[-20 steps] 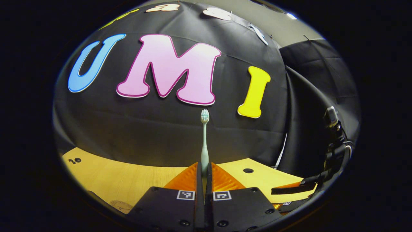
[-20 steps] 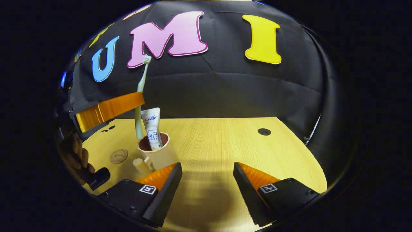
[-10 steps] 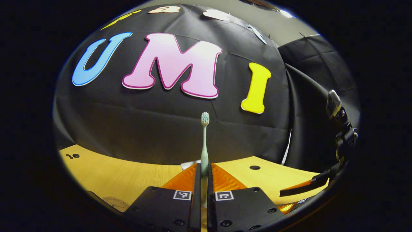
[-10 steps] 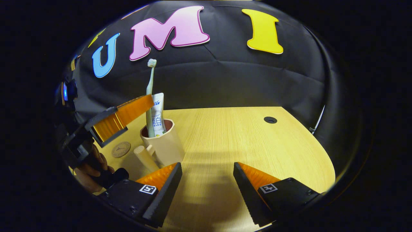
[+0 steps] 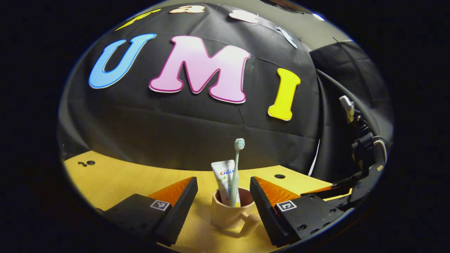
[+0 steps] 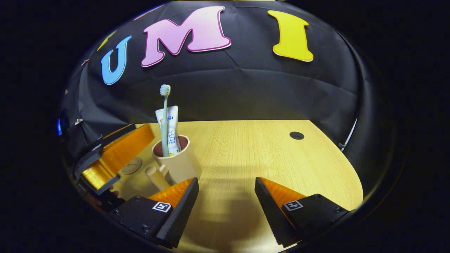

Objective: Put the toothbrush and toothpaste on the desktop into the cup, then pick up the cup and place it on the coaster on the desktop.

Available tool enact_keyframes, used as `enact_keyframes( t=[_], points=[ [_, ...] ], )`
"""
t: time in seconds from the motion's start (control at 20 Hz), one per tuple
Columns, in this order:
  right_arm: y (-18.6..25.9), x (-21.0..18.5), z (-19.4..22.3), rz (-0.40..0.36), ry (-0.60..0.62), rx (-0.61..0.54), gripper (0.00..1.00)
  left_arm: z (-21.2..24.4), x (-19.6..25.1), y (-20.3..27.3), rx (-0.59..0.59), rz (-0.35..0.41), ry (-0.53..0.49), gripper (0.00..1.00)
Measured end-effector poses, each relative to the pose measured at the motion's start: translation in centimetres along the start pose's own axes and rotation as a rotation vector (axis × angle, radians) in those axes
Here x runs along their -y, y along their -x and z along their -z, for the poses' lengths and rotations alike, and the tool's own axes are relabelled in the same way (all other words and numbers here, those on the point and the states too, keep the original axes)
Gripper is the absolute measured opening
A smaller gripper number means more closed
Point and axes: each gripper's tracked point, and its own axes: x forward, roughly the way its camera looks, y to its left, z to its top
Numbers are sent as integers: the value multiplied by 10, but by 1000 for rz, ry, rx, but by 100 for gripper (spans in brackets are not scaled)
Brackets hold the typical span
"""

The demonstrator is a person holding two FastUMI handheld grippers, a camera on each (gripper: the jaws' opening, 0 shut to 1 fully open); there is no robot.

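A beige cup [image 5: 227, 213] with a handle stands on the wooden desktop [image 5: 116, 181], holding a pale green toothbrush [image 5: 236, 165] and a white toothpaste tube [image 5: 223, 175], both upright. My left gripper [image 5: 224, 196] is open, its fingers either side of the cup and not touching it. In the right gripper view the cup [image 6: 177, 162] sits left of centre with the toothbrush [image 6: 164, 116] and tube [image 6: 170, 131] inside. A round coaster [image 6: 132, 166] lies just left of it. My right gripper [image 6: 226, 196] is open over bare desktop, right of the cup.
The left gripper [image 6: 105, 160] appears at the left edge of the right gripper view, near the coaster. The right gripper [image 5: 346, 191] shows at the right edge of the left gripper view. A round cable hole [image 6: 296, 135] sits at the desktop's far right. The booth wall rises behind.
My left gripper has opened and let go of the toothbrush, which now stands in the cup. The left gripper has lowered and drawn back from the cup. The right gripper has barely moved.
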Motion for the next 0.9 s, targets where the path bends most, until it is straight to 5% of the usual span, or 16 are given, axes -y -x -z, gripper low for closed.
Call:
enact_keyframes(
  t=[0.4,0.9],
  points=[
    [-17,-32,-33,-76,-185,-140,98,18,-43,106,-138,-156,68,97],
    [-25,-85,-30,-101,-97,-386,98,26,-80,182,-257,-315,183,97]
  ],
)
